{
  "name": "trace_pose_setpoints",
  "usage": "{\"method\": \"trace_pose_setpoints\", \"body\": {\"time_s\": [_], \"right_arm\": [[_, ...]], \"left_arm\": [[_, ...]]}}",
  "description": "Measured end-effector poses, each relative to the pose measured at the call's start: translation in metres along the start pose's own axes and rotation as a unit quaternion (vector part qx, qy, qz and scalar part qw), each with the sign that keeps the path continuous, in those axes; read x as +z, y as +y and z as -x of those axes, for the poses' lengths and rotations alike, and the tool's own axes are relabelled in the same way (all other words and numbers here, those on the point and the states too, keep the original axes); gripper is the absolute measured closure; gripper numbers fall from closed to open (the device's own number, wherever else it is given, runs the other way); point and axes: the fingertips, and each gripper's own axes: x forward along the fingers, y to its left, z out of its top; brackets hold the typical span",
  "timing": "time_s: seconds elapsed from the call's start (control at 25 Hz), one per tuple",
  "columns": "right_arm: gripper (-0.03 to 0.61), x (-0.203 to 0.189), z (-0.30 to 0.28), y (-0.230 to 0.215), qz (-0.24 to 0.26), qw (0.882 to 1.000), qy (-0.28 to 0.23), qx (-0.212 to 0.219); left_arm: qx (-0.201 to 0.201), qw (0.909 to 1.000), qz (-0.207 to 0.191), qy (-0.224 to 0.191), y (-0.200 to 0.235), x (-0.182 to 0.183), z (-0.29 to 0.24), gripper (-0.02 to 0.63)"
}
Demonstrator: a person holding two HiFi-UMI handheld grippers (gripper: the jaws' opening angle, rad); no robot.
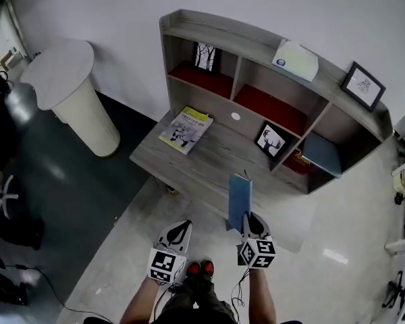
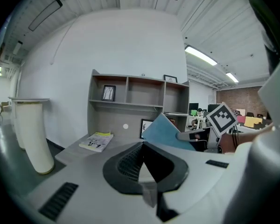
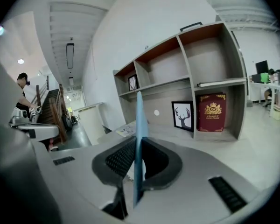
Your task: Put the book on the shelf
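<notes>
A thin blue book (image 1: 240, 198) stands on edge, upright, with my right gripper (image 1: 247, 221) shut on its lower end. It is in front of the desk's near edge, apart from the grey wooden shelf unit (image 1: 209, 24). In the right gripper view the blue book (image 3: 139, 120) rises edge-on between the pads of the right gripper (image 3: 137, 141), with the shelf unit (image 3: 196, 29) beyond. My left gripper (image 1: 180, 227) hangs beside it on the left, shut and holding nothing. In the left gripper view the left gripper (image 2: 142, 146) points at the shelf unit (image 2: 130, 76), and the blue book (image 2: 165, 130) shows to the right.
A yellow-and-white magazine (image 1: 186, 128) lies on the desk's left part. A deer picture (image 1: 271, 141) and a red book (image 3: 211, 111) stand in the lower compartments. A white box (image 1: 295, 59) and a framed picture (image 1: 362, 85) sit on top. A white pedestal table (image 1: 64, 79) stands at left.
</notes>
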Motion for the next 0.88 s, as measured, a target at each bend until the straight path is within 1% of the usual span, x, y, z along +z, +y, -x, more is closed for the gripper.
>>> {"method": "trace_pose_setpoints", "body": {"time_s": [0.24, 0.48, 0.64, 0.88], "right_arm": [[0.517, 0.051, 0.044, -0.004, 0.011, 0.998, -0.062, -0.013], [0.517, 0.089, 0.078, -0.014, 0.006, 0.994, -0.104, -0.016], [0.517, 0.101, 0.092, -0.021, 0.012, 0.992, -0.123, -0.017], [0.517, 0.102, 0.102, -0.029, 0.015, 0.991, -0.132, -0.015]], "left_arm": [[-0.025, 0.9992, -0.023, -0.018, -0.028, 0.035, -0.011, 0.611], [-0.047, 0.9977, -0.039, -0.029, -0.057, 0.060, -0.021, 0.611], [-0.056, 0.9961, -0.052, -0.043, -0.071, 0.076, -0.028, 0.611], [-0.068, 0.9943, -0.058, -0.058, -0.090, 0.091, -0.038, 0.611]]}}
